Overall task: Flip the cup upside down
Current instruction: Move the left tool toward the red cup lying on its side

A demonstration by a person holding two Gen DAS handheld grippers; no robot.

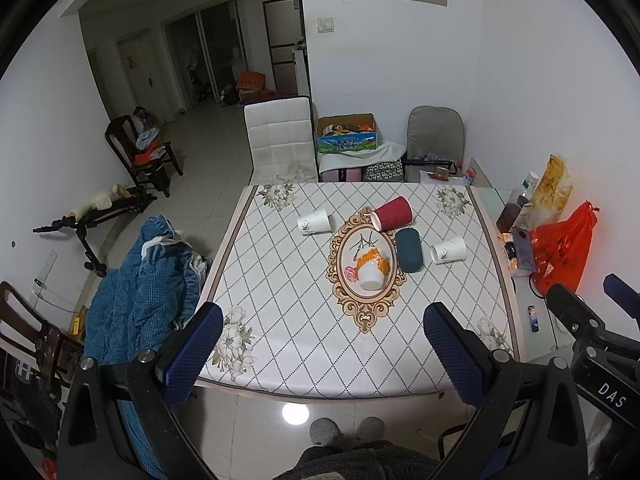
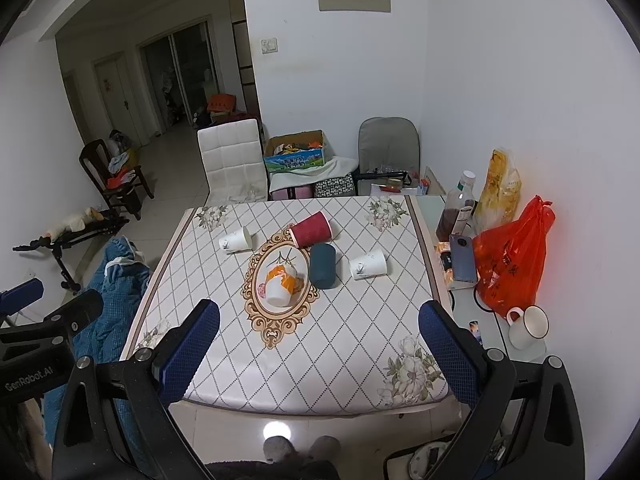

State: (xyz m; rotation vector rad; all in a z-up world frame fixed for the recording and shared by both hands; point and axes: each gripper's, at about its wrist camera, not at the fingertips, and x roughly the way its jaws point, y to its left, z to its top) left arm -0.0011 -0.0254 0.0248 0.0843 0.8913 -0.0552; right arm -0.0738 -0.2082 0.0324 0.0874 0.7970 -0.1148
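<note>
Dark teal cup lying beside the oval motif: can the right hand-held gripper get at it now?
Probably yes. The right hand-held gripper is open, and bare tablecloth lies before the dark teal cup, though the red cup crowds its far end.

Orange plastic bag [image 2: 512, 256], phone [image 2: 463, 258] beside it — white chair [image 1: 280, 140], cardboard box [image 1: 347, 136]

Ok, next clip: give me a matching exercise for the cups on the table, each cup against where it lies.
Things:
1. red cup
2. dark teal cup
3. orange-patterned cup
4. white mug

Places:
A. inside the ornate oval at the cloth's middle
B. on the side shelf by the orange bag
C. at the oval's far edge
D. just right of the oval

Pairs: 1-C, 2-D, 3-A, 4-B
</note>
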